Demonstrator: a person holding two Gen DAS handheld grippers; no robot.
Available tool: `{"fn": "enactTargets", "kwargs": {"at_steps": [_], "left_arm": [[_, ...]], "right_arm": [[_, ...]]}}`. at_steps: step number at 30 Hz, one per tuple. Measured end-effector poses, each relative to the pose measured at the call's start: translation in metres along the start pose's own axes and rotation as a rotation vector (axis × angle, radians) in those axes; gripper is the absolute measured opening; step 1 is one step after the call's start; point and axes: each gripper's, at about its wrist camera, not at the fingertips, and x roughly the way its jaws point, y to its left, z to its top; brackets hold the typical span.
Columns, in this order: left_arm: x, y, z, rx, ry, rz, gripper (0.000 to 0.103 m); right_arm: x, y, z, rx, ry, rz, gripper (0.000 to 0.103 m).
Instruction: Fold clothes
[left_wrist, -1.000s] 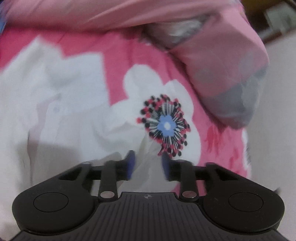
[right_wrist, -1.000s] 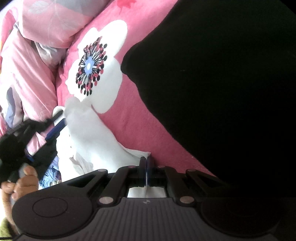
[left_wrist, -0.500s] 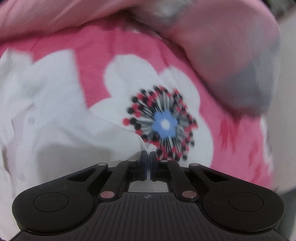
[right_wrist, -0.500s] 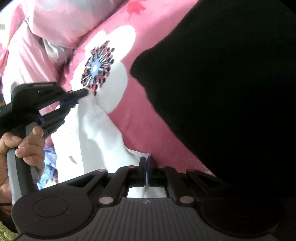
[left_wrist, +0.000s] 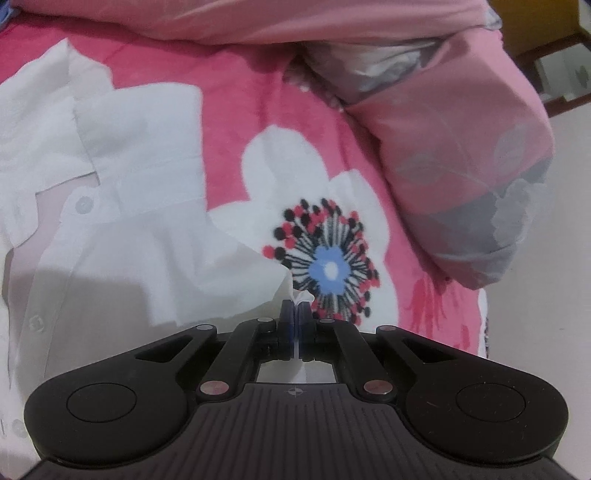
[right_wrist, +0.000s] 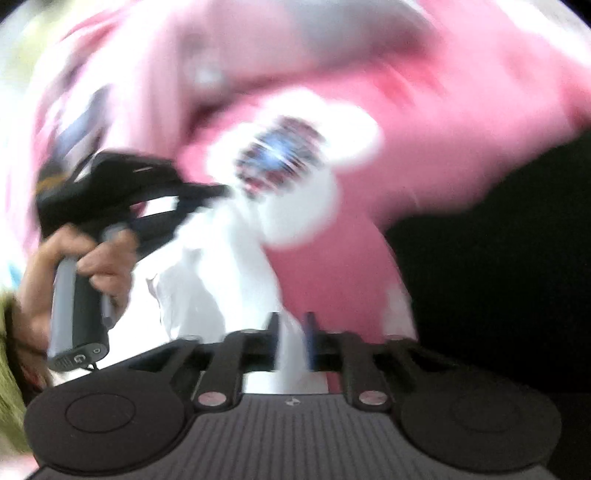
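A bed (left_wrist: 236, 99) covered in a pink blanket printed with big white flowers is carrying everything here, with a rolled pink quilt (left_wrist: 461, 155) lying along its far edge and right corner. A white shirt (left_wrist: 110, 206) is lying spread across the left part of the bed, collar and button strip facing up, its nearest corner reaching toward the blue-centred flower (left_wrist: 328, 269); a black cloth (right_wrist: 498, 277) is filling the right side of the blurred right-wrist view. The shirt looks thin, light and limp, so it is likely to sag and wrinkle wherever it is not supported; corners and hems, rather than the middle, seem the best places to take hold, and a pinch on one layer could easily slip. The left hand-held gripper (left_wrist: 295, 314) is pressing its jaws together on a small tuft of the shirt's corner just beside the flower. The right hand-held gripper (right_wrist: 291, 332) has just been opening, and its jaws are standing apart with white fabric lying loosely between them, not pressed. The person's hand (right_wrist: 85, 266) is gripping the left tool's handle.
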Motion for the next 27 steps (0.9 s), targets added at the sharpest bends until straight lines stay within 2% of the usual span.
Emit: {"fn": "enactTargets", "kwargs": {"at_steps": [1, 2, 4, 5, 6, 8, 10, 15, 16, 18, 20, 22, 27], "left_arm": [[-0.002, -0.001, 0.001, 0.007, -0.002, -0.006, 0.000], [-0.003, -0.003, 0.001, 0.014, -0.005, -0.013, 0.000], [-0.007, -0.003, 0.002, 0.017, -0.010, -0.021, 0.000], [-0.008, -0.002, 0.003, 0.013, -0.011, -0.025, 0.000], [-0.008, 0.000, 0.003, 0.007, -0.011, -0.026, 0.000], [-0.008, 0.003, 0.003, -0.005, -0.012, -0.024, 0.000], [-0.007, 0.005, 0.003, -0.016, -0.013, -0.021, 0.000], [0.008, 0.004, -0.002, 0.009, 0.038, 0.047, 0.001], [0.008, 0.002, -0.002, 0.016, 0.043, 0.063, 0.003], [0.001, -0.001, 0.001, 0.024, 0.044, 0.067, 0.019], [-0.014, -0.005, 0.005, 0.026, 0.018, 0.071, 0.025], [-0.032, -0.009, 0.009, 0.025, -0.013, 0.074, 0.026], [-0.099, -0.013, 0.010, 0.009, -0.089, 0.087, 0.029]], "right_arm": [[0.006, 0.006, 0.005, -0.072, 0.001, -0.001, 0.047], [0.016, 0.009, 0.008, -0.116, 0.016, 0.004, 0.047], [0.032, 0.001, 0.010, -0.107, 0.079, 0.034, 0.045], [0.037, -0.004, 0.010, -0.093, 0.108, 0.052, 0.037], [0.040, -0.007, 0.009, -0.084, 0.128, 0.058, 0.034], [0.041, -0.012, 0.008, -0.066, 0.161, 0.059, 0.018], [0.036, -0.015, 0.006, -0.054, 0.186, 0.057, 0.014], [0.020, -0.022, -0.015, -0.021, 0.230, 0.004, 0.017], [0.018, -0.022, -0.015, -0.033, 0.230, -0.004, 0.021], [0.012, -0.021, -0.013, -0.036, 0.228, -0.010, 0.027], [0.004, -0.020, -0.010, -0.033, 0.224, -0.011, 0.033], [-0.006, -0.018, -0.005, -0.026, 0.212, -0.007, 0.037], [-0.029, -0.011, 0.011, -0.062, 0.144, 0.002, 0.037]]}}
